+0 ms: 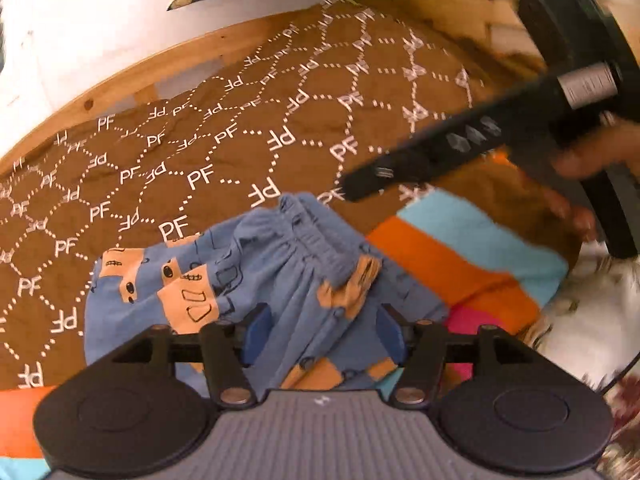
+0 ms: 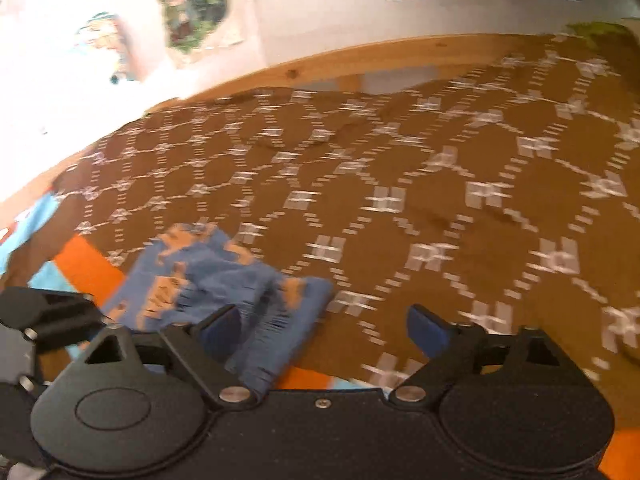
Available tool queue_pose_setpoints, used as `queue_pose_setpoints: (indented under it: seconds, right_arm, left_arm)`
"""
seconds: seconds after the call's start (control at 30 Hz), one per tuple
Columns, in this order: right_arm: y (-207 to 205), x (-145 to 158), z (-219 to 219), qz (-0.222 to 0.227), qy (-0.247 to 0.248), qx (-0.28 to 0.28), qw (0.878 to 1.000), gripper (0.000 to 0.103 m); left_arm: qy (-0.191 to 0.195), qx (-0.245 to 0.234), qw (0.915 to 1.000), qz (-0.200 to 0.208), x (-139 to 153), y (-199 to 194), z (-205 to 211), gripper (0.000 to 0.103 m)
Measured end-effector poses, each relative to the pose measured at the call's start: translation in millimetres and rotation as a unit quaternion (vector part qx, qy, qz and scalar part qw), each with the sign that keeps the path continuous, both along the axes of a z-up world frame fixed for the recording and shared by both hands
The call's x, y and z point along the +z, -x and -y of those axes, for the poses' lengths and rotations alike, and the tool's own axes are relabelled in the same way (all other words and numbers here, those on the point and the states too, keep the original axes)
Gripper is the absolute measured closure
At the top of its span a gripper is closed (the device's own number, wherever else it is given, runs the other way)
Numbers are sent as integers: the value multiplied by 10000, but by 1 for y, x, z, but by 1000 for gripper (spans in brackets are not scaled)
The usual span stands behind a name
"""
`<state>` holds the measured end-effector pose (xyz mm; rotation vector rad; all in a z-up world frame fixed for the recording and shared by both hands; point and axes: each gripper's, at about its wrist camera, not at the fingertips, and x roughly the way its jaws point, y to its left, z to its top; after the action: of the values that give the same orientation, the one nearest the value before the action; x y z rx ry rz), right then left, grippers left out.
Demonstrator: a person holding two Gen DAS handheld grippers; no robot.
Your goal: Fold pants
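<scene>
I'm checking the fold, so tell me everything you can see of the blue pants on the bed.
The blue pants are small, soft cloth printed with orange vehicles, with a gathered elastic waistband. They lie bunched and partly folded on the brown patterned bedspread, one edge over a striped orange and light-blue cloth. The left gripper is open with the cloth between its fingers, unpinched; the right gripper is open beside them.

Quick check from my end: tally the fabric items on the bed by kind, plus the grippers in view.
Blue pants with orange truck print: 1
Brown blanket with white PF lettering: 1
Striped cloth in orange, light blue and pink: 1
Grippers: 2, the left gripper and the right gripper
Total: 5
</scene>
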<state>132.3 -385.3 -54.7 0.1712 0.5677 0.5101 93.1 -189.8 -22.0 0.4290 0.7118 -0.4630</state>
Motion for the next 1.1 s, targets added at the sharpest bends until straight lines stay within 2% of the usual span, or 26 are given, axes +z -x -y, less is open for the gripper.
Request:
queue_pose_setpoints:
  seconds: [0.03,0.1,0.2,0.23,0.27,0.33,0.4,0.47,0.5,0.57,0.6,0.87,1.0,1.1]
  right_arm:
    - [-2,0,-6,3,-67,96,9999,21]
    - [-6,0,-17,-76,-249,280,9993,27]
    - [-13,-1,-28,-138,-193,384,9990,40]
    - [-16,-2,-29,-150,-186,381,9990,43]
    - [-19,-4,-30,-212,-254,385,9987,43]
    - [-28,-8,-32,-393,-462,416,9973,45]
    - [-34,-14,-34,-562,-582,424,9958,46]
    - [-38,-17,-37,-621,-552,448,9955,52]
    - [-37,-18,-38,-612,-550,429,9957,59]
    - [-36,-18,-37,-581,-586,435,9956,86]
    - [-35,-16,-36,-542,-613,414,9958,93]
    - [-20,10,-21,-529,-791,324,9949,95]
    - [-10,15,-17,-637,-517,227,9964,95]
    - [-10,1,-22,-830,-208,193,9961,95]
  left_arm:
    - [-52,-3,10000,-10,-1,0,-1,50]
    - [9,92,9999,-39,-1,-2,-3,55]
    - [221,225,9994,-151,3,-7,-8,60]
    - [242,239,9993,-169,4,-8,-9,65]
    - [230,238,9993,-180,4,-8,-9,69]
    - [209,222,9994,-180,4,-9,-9,82]
    - [270,204,9993,-169,5,-8,-11,89]
    - [340,213,9991,-147,6,-7,-12,95]
    - [371,217,9990,-137,7,-6,-13,96]
    - [463,241,9985,-141,8,-7,-15,97]
    - [525,259,9982,-153,9,-6,-17,97]
    - [939,259,9952,-82,29,5,-24,98]
    - [906,30,9955,-274,23,7,-17,98]
    - [778,-62,9957,-509,6,5,-11,97]
